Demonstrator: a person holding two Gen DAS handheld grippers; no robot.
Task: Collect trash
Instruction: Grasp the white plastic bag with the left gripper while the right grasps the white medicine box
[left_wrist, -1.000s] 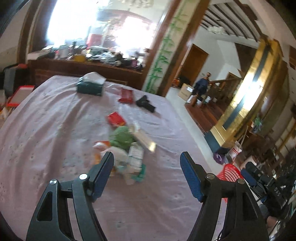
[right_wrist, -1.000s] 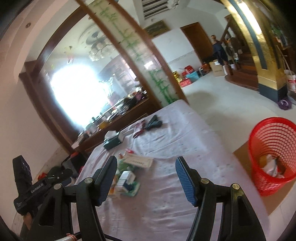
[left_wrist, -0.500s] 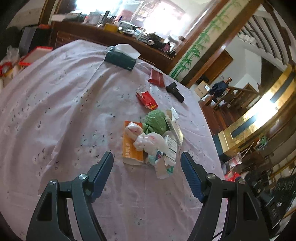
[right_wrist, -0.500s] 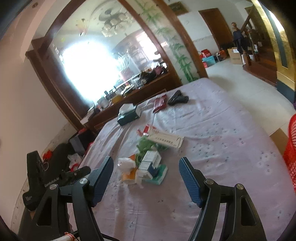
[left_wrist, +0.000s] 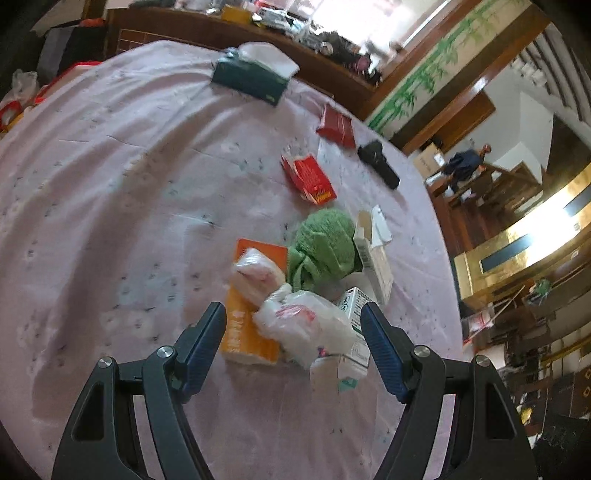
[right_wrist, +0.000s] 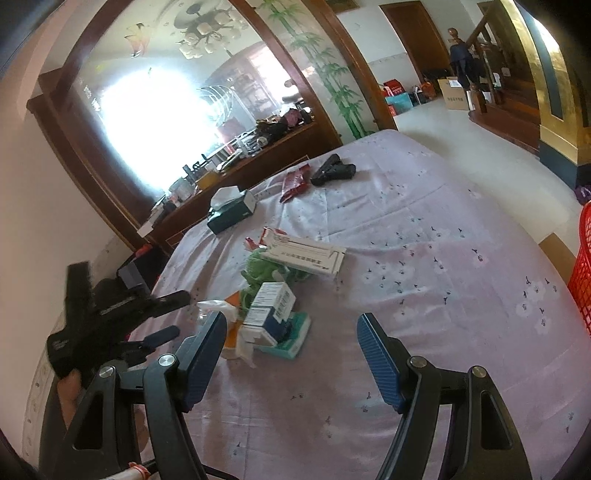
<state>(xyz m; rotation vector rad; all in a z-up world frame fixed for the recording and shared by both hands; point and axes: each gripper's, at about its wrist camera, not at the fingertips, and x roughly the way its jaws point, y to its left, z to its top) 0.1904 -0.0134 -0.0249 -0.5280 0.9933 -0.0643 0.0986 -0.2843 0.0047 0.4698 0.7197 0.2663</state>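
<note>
— Over the table, what changed?
— Left gripper (left_wrist: 293, 330) has dropped close onto the trash pile (left_wrist: 314, 291), jaws apart, nothing held; right gripper (right_wrist: 288, 341) widened, empty too.
— Meaning?
— Probably a grab next; red basket (right_wrist: 583, 273) waits alongside.

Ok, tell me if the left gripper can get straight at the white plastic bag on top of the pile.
Probably yes. The left gripper is open, with the white plastic bag lying between its fingers on top of the pile, nothing covering it. The orange box underneath might get caught too.
</note>
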